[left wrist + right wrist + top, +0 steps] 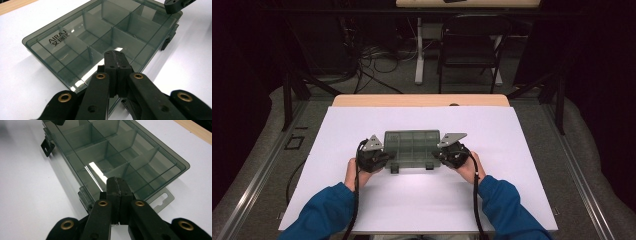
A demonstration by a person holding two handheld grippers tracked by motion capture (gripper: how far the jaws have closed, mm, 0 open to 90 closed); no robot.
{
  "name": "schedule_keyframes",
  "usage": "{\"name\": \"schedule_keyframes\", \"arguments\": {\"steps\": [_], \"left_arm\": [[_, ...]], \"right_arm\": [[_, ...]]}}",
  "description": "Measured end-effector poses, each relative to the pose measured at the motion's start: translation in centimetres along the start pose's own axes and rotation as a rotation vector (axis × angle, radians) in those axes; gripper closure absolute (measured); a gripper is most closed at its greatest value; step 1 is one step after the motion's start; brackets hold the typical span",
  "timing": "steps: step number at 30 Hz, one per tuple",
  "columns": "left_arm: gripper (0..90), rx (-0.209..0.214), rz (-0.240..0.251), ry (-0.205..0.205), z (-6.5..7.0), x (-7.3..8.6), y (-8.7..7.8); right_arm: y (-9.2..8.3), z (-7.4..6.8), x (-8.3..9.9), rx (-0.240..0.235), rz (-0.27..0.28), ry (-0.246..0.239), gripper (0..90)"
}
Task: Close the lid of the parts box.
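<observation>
Now both grippers sit at the ends of a smoky, see-through compartment box [412,148] that lies shut on the white sheet [512,150] covering the table. Left gripper [115,53]: jaws pressed fully together, nothing between them — the tips hover over the near corner of the lid; contact cannot be told. Right gripper [115,180]: likewise closed tight and empty, its tips above the box's other end, beside the hang tab [163,199].
</observation>
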State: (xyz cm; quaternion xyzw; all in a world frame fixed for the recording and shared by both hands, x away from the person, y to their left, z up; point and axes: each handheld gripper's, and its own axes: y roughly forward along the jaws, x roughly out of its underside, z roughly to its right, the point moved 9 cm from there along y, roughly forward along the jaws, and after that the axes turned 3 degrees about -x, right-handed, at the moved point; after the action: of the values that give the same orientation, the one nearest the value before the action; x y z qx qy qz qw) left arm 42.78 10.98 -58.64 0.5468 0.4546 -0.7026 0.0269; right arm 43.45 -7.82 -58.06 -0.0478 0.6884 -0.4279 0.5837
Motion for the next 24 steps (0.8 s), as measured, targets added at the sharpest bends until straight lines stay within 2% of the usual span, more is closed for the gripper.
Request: {"name": "schedule_keyframes", "arguments": {"steps": [2, 8, 15, 18, 19, 21, 23, 24], "left_arm": [[89.9, -0.004, 0.002, -0.003, 0.02, 0.03, 0.02], [89.9, -0.006, 0.015, -0.007, 0.06, 0.05, 0.04], [88.3, -0.011, 0.022, -0.003, 0.11, 0.03, 0.05], [82.6, -0.006, 0.020, 0.001, 0.18, 0.01, 0.02], [78.9, -0.026, 0.018, 0.002, 0.02, -0.02, -0.03], [70.2, -0.030, 0.021, -0.008, -0.22, 0.00, -0.17], [61.3, -0.043, 0.030, -0.020, -0.40, -0.04, -0.31], [56.1, -0.043, 0.030, -0.020, -0.40, -0.04, -0.31]], "right_arm": [[0.01, 0.01, 0.00, 0.010, -0.004, -0.006, 90.0], [0.10, -0.02, 0.00, 0.008, 0.014, 0.014, 90.0], [0.14, 0.01, -0.01, 0.006, 0.022, -0.001, 90.0], [0.12, -0.02, -0.02, 0.007, 0.021, -0.002, 90.0], [0.09, 0.03, -0.02, 0.016, 0.021, -0.003, 86.7], [0.00, 0.16, -0.02, 0.021, 0.022, -0.003, 81.4], [-0.20, 0.32, -0.05, 0.025, 0.026, 0.002, 71.3], [-0.20, 0.32, -0.05, 0.025, 0.026, 0.002, 71.3]]}}
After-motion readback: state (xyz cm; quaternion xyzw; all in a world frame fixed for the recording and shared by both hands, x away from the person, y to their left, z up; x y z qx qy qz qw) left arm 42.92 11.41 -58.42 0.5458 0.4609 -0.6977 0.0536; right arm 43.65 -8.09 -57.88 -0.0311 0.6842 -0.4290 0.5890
